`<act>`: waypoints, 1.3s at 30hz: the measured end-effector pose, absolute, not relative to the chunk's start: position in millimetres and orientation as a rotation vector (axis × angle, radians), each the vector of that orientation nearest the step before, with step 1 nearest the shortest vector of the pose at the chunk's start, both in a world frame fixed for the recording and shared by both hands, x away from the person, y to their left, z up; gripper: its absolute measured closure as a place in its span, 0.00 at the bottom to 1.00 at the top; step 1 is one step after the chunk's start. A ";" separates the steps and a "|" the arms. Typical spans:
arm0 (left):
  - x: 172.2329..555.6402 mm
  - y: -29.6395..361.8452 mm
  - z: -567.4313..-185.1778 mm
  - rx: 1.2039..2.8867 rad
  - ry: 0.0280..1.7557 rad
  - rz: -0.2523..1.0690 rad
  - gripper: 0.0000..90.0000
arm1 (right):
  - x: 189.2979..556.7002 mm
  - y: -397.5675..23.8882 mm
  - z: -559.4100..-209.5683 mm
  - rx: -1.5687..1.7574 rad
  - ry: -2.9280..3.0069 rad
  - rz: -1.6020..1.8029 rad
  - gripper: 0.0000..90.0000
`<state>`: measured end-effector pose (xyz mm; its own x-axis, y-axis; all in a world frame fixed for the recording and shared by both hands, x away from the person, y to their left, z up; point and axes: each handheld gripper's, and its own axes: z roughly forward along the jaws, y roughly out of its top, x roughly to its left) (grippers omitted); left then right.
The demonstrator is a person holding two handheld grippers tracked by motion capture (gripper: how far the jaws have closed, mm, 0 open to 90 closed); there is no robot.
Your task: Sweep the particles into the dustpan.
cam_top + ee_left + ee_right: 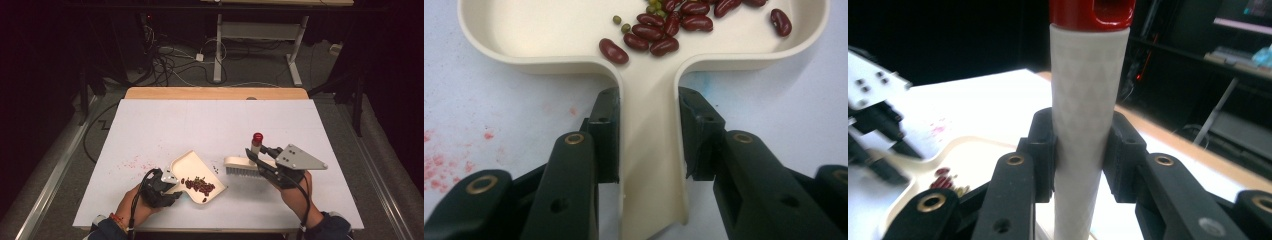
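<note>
A cream dustpan (187, 166) lies on the white table (210, 125), holding dark red kidney beans (200, 186) and a few green ones. My left gripper (167, 186) is shut on the dustpan's handle (650, 165), one pad on each side. To the right a cream brush (242, 166) with grey bristles and a red-capped handle (257, 140) is held up off the table. My right gripper (257, 160) is shut on that handle (1083, 125). In the left gripper view the beans (664, 30) sit near the pan's back wall.
Red stains (131, 162) mark the table left of the dustpan. A few small dark bits (215, 170) lie between dustpan and brush. A wooden strip (215, 93) edges the table's far side; cables (170, 60) and desk legs (218, 50) stand on the floor beyond.
</note>
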<state>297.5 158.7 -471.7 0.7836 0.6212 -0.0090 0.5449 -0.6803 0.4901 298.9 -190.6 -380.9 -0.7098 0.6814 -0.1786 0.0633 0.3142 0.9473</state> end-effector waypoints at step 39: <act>299.4 152.5 -474.0 2.497 0.888 0.220 0.70 | 318.6 -145.6 -405.4 0.672 1.917 1.392 0.78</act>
<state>299.4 152.5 -474.0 0.7770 0.6295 -0.0084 0.5527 -0.6757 0.4878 318.6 -145.6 -405.4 -0.6458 0.7327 -0.2146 0.0224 0.2992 0.9539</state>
